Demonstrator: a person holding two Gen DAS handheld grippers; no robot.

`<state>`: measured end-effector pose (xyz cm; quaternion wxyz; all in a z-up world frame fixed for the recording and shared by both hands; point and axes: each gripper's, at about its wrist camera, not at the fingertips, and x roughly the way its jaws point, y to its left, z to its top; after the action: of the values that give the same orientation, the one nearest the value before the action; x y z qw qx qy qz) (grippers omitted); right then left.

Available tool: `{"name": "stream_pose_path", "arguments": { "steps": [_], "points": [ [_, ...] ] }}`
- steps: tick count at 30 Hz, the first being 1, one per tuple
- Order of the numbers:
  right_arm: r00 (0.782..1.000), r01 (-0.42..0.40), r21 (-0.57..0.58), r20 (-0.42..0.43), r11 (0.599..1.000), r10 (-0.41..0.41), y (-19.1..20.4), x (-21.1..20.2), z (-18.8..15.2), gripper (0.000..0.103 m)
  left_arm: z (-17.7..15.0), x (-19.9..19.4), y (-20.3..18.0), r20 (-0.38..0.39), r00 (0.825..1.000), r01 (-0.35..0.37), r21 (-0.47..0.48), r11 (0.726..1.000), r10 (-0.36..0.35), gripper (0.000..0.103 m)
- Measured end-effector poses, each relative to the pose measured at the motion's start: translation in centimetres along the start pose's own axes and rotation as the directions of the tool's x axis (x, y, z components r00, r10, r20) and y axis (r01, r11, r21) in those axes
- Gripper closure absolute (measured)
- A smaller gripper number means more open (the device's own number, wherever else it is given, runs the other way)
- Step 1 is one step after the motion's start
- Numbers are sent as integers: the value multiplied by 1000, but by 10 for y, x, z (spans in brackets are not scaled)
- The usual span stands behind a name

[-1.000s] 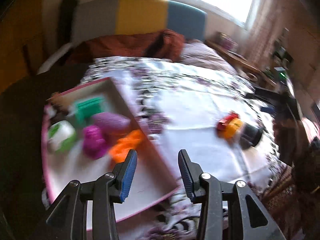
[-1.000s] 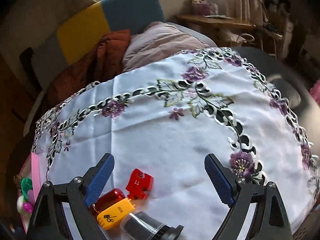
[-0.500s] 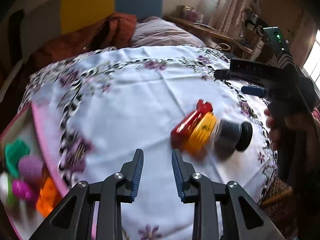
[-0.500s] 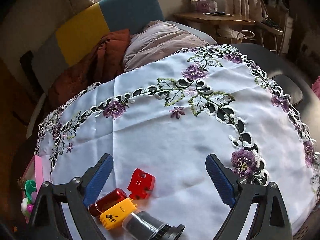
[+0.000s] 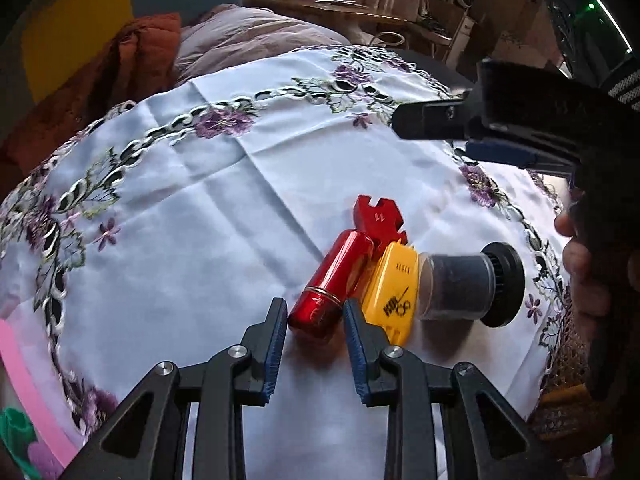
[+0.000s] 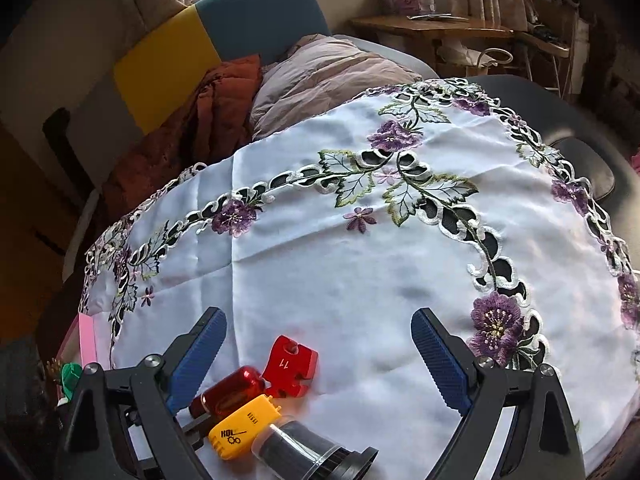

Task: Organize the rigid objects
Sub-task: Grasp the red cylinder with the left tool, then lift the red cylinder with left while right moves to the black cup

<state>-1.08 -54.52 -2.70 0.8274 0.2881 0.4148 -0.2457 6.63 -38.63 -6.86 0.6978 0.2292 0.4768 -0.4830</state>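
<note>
The left tool (image 5: 315, 322) has just been closing and its jaws now flank the red cylinder's (image 5: 332, 284) near end, by the worktop's (image 5: 224, 216) near edge, beside the yellow piece (image 5: 394, 290). The right tool (image 6: 318, 348) hangs spread apart above them.

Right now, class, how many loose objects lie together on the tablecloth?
4, clustered: red cylinder leftmost, red flat piece behind it, yellow piece in the middle, black-lidded jar rightmost. Others may be hidden.
</note>
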Motion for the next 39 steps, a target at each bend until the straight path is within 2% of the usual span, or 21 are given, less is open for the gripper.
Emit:
{"name": "stream_pose_path", "arguments": {
  "steps": [6,11,16,21,23,25,27,30,35,39],
  "points": [
    [1000,-2,13,-4,1000,2,-2,1,1,9,14,9,-4,-38,999,30,54,998,-28,74],
    [1000,-8,44,-12,999,9,-7,2,1,9,22,14,-4,-78,997,29,130,991,-19,68],
    [1000,-9,53,-20,999,10,-7,3,1,9,32,25,-11,-85,996,42,173,984,-28,66],
    [999,-9,84,-36,996,12,-13,7,1,9,42,34,-17,-116,991,86,202,976,-64,65],
    [999,-21,108,-44,994,26,-17,8,1,9,45,40,-16,-113,991,86,182,980,-66,65],
    [999,-18,127,-42,992,23,-21,8,2,9,46,46,-11,-120,987,119,124,985,-104,66],
    [999,-18,149,-44,989,25,-25,9,2,9,42,47,-9,-93,988,129,102,986,-120,66],
    [997,-31,171,-57,985,41,-29,11,3,9,38,46,-9,-66,995,80,86,993,-74,77],
    [997,-22,177,-64,984,33,-30,13,3,9,16,31,7,-28,1000,-1,-40,999,0,77],
    [997,-16,185,-67,983,29,-32,13,3,9,-13,15,19,7,999,-39,-165,986,40,77]
  ]
}}
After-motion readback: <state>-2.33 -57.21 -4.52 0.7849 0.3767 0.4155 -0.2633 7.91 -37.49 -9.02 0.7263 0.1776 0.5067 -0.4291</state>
